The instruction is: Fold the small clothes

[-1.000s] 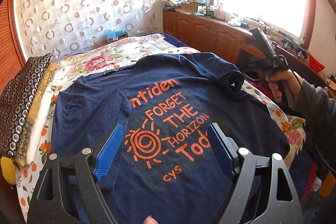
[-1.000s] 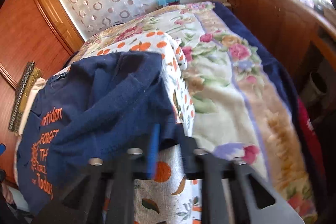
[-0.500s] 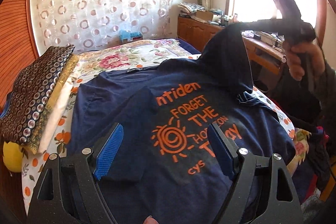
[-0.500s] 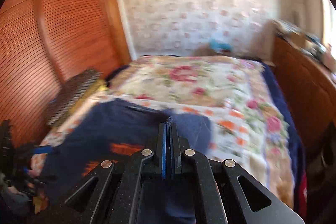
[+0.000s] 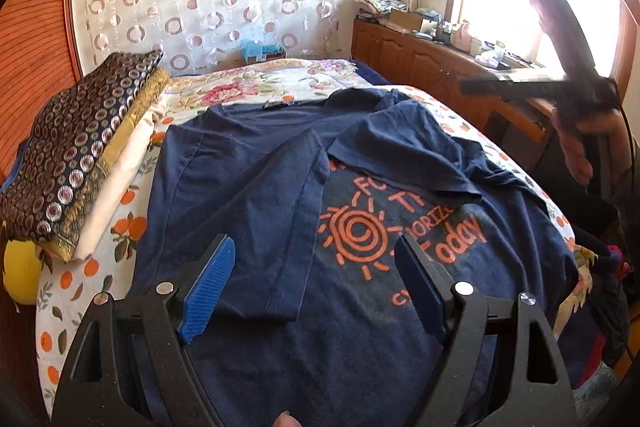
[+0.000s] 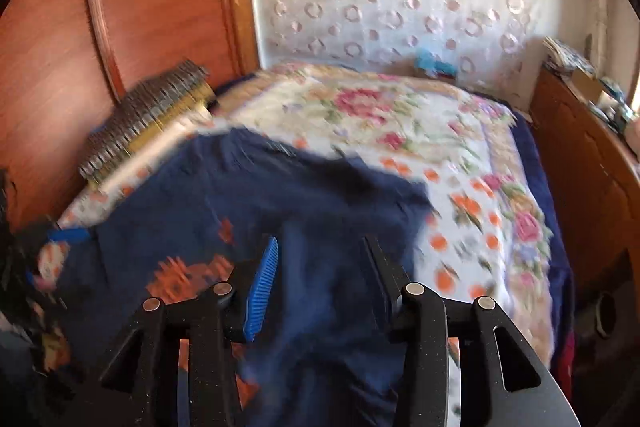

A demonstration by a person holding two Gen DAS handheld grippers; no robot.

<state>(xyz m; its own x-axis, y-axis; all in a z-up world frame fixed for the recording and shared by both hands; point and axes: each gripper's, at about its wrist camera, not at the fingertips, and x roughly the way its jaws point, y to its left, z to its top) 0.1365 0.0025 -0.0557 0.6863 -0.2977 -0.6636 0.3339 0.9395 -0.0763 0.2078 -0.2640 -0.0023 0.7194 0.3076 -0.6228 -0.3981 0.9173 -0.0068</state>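
Left wrist view: a navy T-shirt point(image 5: 360, 227) lies spread on the floral bedspread point(image 5: 256, 87), both sleeves turned inward as a first fold. The left gripper point(image 5: 316, 283) hovers over it with jaws wide and empty; the right gripper point(image 6: 320, 283), raised at the far side, is opening, nothing pinched

The right gripper point(image 6: 318, 287) has dropped the sleeve point(image 5: 404, 151) onto the shirt point(image 5: 360, 327), jaws opening.
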